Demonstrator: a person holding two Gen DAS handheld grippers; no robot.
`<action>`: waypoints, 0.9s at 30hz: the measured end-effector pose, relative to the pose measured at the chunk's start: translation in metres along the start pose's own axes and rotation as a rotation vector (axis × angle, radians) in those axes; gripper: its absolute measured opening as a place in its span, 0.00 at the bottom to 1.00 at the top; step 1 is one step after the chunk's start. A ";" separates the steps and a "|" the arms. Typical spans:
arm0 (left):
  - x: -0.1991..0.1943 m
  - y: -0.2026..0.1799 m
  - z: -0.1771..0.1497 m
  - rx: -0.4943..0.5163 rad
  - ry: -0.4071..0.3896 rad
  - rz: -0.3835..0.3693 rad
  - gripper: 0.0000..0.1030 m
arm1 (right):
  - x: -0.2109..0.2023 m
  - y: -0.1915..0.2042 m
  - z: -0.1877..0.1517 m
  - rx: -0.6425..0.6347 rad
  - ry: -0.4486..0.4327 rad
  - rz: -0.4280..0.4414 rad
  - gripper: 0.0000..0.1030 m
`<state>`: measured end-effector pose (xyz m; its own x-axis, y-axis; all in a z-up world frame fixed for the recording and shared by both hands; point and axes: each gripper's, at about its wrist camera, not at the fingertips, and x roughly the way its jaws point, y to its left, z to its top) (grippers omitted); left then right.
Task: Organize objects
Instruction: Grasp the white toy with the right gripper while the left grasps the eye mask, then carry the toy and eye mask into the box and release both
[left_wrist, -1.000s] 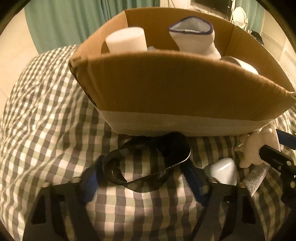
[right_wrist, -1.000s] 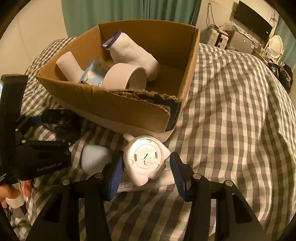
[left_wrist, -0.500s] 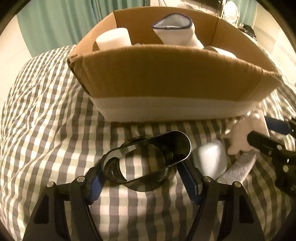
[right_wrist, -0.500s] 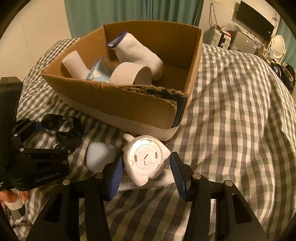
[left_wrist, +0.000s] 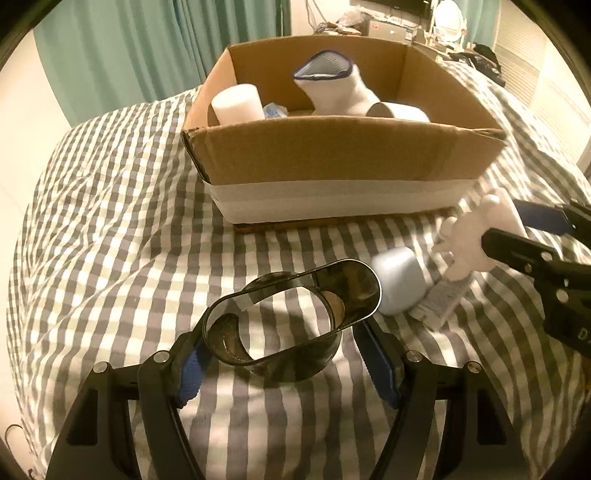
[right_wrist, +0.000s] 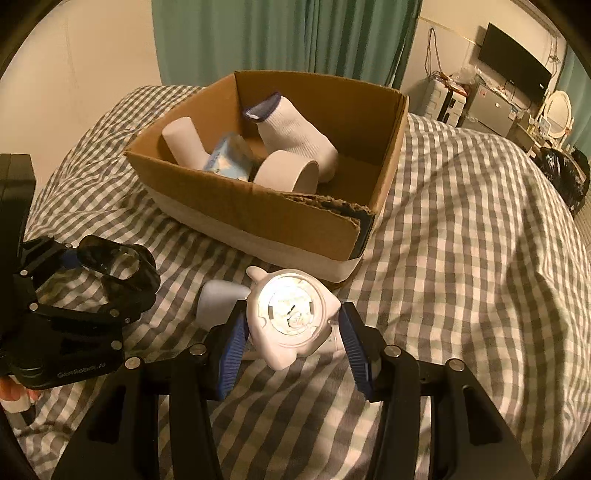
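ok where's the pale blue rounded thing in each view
Left wrist view: the pale blue rounded thing lies right of centre on the checked cover, just right of the black glasses-like frame.
Right wrist view: it sits low, left of centre, partly behind the white round toy.
Shared landmark: the cardboard box, beyond it in both views.

Both wrist views toward shared box (left_wrist: 332, 162)

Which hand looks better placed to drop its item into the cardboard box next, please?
Probably the left. Its gripper holds the black ring squarely facing the box. The right gripper holds the white toy nearer the box's torn corner.
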<state>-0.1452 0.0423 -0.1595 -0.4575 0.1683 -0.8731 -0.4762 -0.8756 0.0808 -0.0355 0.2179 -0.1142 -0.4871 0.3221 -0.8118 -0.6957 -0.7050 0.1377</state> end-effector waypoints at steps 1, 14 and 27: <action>-0.004 -0.004 -0.001 0.006 -0.003 -0.004 0.73 | -0.003 0.000 -0.001 -0.002 0.000 0.000 0.48; -0.065 -0.014 0.004 0.026 -0.076 -0.102 0.73 | -0.067 0.023 0.011 -0.075 -0.085 -0.031 0.48; -0.116 0.013 0.070 0.026 -0.221 -0.104 0.73 | -0.119 0.027 0.080 -0.137 -0.228 -0.060 0.48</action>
<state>-0.1508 0.0436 -0.0233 -0.5568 0.3539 -0.7515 -0.5468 -0.8372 0.0108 -0.0389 0.2117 0.0313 -0.5640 0.4893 -0.6651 -0.6568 -0.7541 0.0022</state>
